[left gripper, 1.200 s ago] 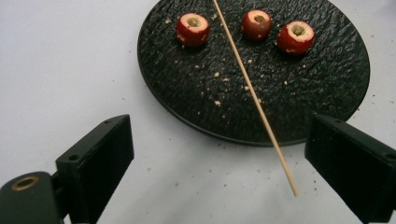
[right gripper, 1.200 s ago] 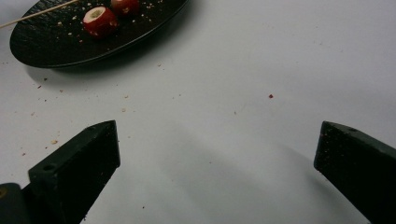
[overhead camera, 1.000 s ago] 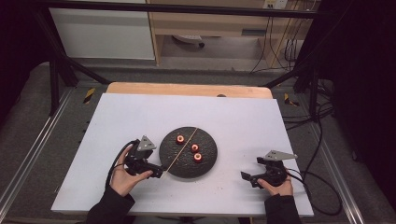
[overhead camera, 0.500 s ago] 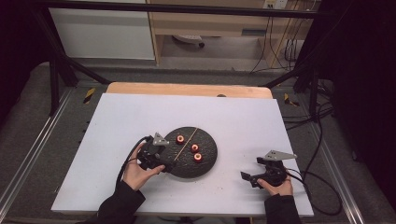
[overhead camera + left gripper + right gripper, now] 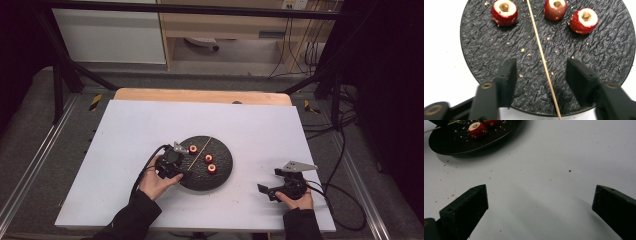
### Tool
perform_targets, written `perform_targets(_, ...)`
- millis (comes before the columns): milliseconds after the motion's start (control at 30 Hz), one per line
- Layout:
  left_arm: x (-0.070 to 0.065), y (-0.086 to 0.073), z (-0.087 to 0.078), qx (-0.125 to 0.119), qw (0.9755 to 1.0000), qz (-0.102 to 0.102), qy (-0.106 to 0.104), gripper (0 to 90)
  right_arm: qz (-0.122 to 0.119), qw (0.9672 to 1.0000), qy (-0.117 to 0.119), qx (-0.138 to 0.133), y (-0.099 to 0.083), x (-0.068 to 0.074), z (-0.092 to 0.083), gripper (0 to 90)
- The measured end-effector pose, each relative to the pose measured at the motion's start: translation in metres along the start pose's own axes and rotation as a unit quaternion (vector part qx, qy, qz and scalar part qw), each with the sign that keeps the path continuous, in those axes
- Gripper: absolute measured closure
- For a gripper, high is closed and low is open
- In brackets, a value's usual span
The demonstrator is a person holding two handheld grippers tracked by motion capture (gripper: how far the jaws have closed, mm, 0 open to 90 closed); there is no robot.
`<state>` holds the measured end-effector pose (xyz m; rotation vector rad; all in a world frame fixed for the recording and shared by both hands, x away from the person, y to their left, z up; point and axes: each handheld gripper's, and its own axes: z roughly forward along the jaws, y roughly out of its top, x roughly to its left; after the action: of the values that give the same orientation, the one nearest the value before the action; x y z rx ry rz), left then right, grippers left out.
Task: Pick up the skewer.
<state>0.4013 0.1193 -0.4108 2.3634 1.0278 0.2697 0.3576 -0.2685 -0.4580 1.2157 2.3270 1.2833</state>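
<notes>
Your left tongs (image 5: 541,75) straddle the skewer (image 5: 541,53) on the black plate (image 5: 481,50), jaws just closing but not yet pinching (right tongs (image 5: 540,202) gape, farther off), its length running onward between the strawberries (image 5: 504,12).

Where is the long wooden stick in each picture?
High view: the stick lies slantwise across the middle of the plate.
Left gripper view: it runs from top centre down between the open jaws, touching neither.
Right gripper view: just its tip shows at the top left corner.
Shared landmark: the black plate with red fruits.
</notes>
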Motion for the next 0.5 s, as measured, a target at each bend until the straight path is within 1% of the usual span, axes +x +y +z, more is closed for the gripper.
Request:
perform_targets(33, -0.0008, 0.0009, 0.0005, 0.002, 1.0000, -0.002, 0.001, 50.1, 0.000, 1.0000, 0.001, 0.000, 0.0001, 0.0000, -0.0001, 0.9)
perform_targets(67, -0.0013, 0.0018, 0.0011, 0.003, 1.0000, -0.002, 0.002, 50.1, 0.000, 1.0000, 0.001, 0.000, 0.0001, 0.0000, -0.0001, 0.9)
perform_targets(167, -0.0039, 0.0047, 0.0032, 0.012, 0.9999, -0.001, 0.010, 55.5, -0.001, 1.0000, 0.001, -0.001, 0.0001, -0.0002, -0.0003, 1.0)
perform_targets(300, -0.0051, 0.0067, 0.0051, 0.023, 0.9997, -0.003, 0.010, 63.1, -0.001, 1.0000, 0.001, -0.001, 0.0001, -0.0002, -0.0003, 0.9)
perform_targets(500, -0.0060, 0.0091, 0.0076, 0.036, 0.9993, -0.006, 0.011, 70.6, 0.000, 1.0000, 0.001, -0.001, 0.0002, -0.0001, -0.0003, 0.9)
